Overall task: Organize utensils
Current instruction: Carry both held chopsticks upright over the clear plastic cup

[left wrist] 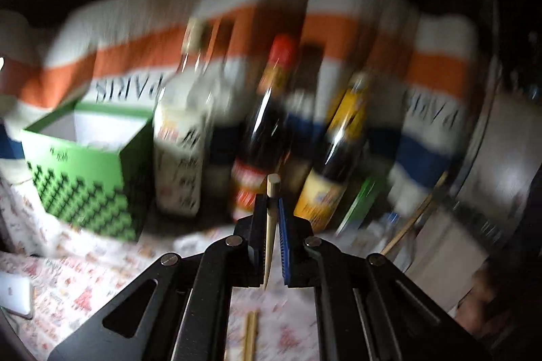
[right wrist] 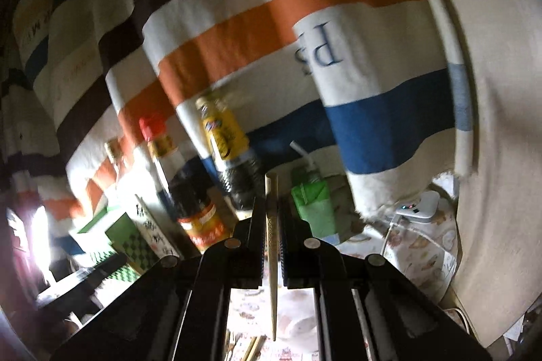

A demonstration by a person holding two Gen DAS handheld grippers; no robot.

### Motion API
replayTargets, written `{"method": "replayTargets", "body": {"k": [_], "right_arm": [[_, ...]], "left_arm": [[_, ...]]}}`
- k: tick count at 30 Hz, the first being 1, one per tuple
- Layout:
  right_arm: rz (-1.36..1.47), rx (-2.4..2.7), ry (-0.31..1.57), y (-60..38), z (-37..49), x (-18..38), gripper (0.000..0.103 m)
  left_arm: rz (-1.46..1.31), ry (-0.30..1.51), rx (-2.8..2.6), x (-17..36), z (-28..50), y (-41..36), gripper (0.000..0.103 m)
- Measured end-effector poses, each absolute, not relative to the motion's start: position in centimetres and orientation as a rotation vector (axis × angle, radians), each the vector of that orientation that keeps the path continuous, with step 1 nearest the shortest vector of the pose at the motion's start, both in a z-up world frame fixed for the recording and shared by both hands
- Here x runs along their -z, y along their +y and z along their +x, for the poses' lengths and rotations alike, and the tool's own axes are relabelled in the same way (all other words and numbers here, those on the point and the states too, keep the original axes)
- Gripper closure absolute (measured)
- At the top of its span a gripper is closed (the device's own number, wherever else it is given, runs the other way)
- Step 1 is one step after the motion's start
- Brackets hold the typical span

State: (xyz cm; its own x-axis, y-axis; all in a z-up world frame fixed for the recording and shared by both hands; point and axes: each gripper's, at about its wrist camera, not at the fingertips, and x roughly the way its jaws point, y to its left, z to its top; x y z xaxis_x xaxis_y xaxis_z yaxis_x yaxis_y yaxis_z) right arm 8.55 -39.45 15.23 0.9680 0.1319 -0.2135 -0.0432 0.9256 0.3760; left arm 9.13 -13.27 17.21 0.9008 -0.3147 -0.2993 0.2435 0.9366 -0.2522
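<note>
Left gripper (left wrist: 271, 208) is clamped narrow on 1 pale wooden chopstick (left wrist: 271, 218), which stands roughly upright between the pads with its blunt end just above the fingertips and its tapered tip hanging below. Right gripper (right wrist: 272, 208) is likewise closed tight on 1 patterned chopstick (right wrist: 272, 242), blunt end up, point down. So 2 sticks are in hand, 1 per gripper, both clear of the table. More remain: a pair of loose chopsticks (left wrist: 250, 337) lies on the cloth below the left gripper, and another long stick (left wrist: 411, 218) lies slanted at the right of the left view. Judgement: task is under way, not finished; the held sticks have yet to be set down anywhere, and the likely receptacle is the open green box (left wrist: 91, 171) at the left (open top, inside looks bare from this angle, not certain). Beside the box stand a white carton (left wrist: 179, 154), a red-capped dark bottle (left wrist: 261, 140) and a yellow-labelled bottle (left wrist: 332, 151), close together in a row. The surface is a printed tablecloth (left wrist: 78, 286), pale with reddish motifs. Behind everything hangs a striped cloth (right wrist: 305, 15) in white, orange, blue and dark bands with large letters. Room is dim; left view is heavily motion-blurred.
</note>
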Motion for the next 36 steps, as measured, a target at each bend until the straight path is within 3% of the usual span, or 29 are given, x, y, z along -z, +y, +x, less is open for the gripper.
{"method": "replayTargets", "body": {"k": [4,10,18,29,36], "right_arm": [[0.432,-0.015,0.173,-40.8,8.0,-15.0,0.095],[0.492,-0.017,0.15,-42.2,8.5,-14.2,0.095],[0.441,0.007,0.263,-41.3,10.6,-13.3,0.095],[0.405,0.022,0.466,-40.5,14.4,-10.6,0.095],[0.407,0.024,0.497,-40.3,15.1,-9.7,0.095]], "left_arm": [[-0.311,0.278,0.313,-19.1,9.3,-13.3,0.097],[-0.36,0.376,0.382,-17.4,11.0,-14.3,0.097],[-0.52,0.389,0.409,-13.5,13.2,-13.2,0.098],[-0.459,0.266,0.356,-15.2,12.0,-13.6,0.097],[-0.457,0.209,0.349,-15.7,11.7,-13.4,0.098]]}}
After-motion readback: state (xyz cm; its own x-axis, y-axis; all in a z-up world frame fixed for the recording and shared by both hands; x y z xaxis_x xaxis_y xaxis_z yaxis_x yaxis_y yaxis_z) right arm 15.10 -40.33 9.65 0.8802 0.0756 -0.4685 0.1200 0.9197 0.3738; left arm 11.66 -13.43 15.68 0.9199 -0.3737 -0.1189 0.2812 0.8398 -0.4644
